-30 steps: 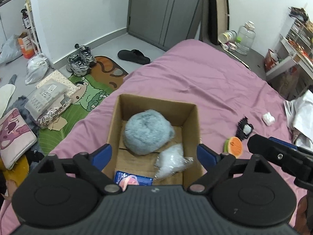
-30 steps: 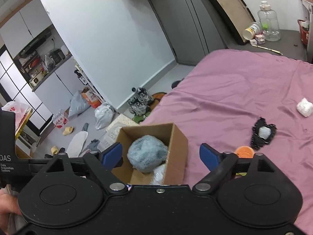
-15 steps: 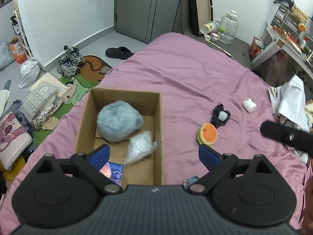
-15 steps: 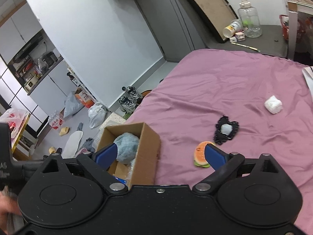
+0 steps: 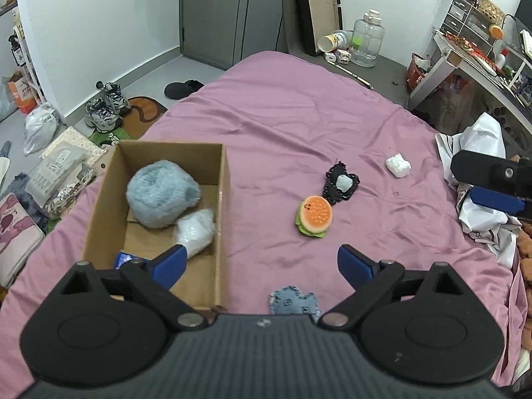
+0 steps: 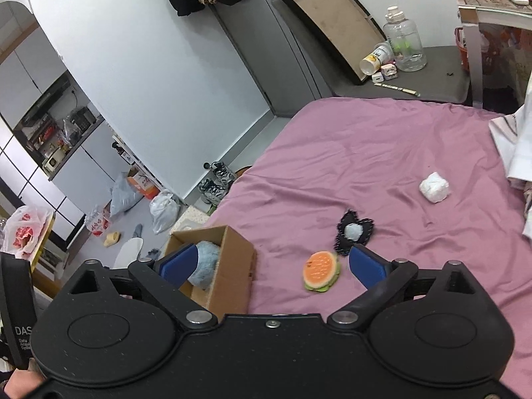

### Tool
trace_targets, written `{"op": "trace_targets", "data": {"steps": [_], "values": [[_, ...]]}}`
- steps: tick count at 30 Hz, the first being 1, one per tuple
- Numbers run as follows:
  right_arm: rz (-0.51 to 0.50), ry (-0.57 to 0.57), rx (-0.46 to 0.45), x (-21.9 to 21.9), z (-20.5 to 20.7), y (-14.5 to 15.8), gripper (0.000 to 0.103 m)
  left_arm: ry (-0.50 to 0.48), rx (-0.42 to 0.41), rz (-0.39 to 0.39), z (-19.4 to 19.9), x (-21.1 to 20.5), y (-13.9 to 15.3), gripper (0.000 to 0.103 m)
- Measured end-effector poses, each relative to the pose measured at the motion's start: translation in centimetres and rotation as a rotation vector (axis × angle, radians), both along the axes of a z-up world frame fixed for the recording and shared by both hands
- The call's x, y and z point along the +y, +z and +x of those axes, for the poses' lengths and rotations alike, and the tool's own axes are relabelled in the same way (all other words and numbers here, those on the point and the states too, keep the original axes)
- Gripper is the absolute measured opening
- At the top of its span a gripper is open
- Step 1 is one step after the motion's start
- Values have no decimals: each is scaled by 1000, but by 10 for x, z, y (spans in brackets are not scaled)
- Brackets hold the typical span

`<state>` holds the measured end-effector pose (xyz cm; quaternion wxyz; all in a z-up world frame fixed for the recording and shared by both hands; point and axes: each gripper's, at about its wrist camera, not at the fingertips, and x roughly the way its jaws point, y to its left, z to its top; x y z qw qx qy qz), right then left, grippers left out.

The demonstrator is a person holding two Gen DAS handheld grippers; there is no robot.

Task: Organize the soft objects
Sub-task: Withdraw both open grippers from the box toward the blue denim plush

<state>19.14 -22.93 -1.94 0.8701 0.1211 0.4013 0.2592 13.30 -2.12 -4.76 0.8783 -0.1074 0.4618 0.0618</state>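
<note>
A cardboard box (image 5: 224, 199) sits on the pink bed and holds a fluffy grey-blue plush (image 5: 159, 196), a white soft bundle (image 5: 196, 231) and a blue item (image 5: 124, 259). On the sheet lie a burger plush (image 5: 314, 216), a black patch with a grey centre (image 5: 340, 183), a white wad (image 5: 398, 165) and a denim patch (image 5: 294, 302). My left gripper (image 5: 261, 261) is open and empty, above the box's right wall and the denim patch. My right gripper (image 6: 271, 264) is open and empty, with the burger plush (image 6: 321, 271) between its fingers further off; the box (image 6: 232, 266) shows at left.
The pink bed (image 5: 299, 116) drops to the floor at left, where shoes (image 5: 104, 108), bags and a mat lie. White cloth (image 5: 482, 166) is heaped at the bed's right edge. A dark cabinet top with a clear jar (image 5: 367, 40) stands beyond the bed's far end.
Both views have swung right: the box has shifted left in each. The burger plush, black patch and white wad have come towards the middle. The denim patch now shows fully. Both grippers stay open.
</note>
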Motion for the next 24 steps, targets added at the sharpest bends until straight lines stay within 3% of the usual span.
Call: {"op": "trace_targets", "data": {"steps": [11,24], "values": [[-21,-19,71,-22,13,-27,98,16,34,-41,3,-33,-29,95],[-107,54,100,-18,17,-51,98,94,98,-93,17,-55,-73,92]]}}
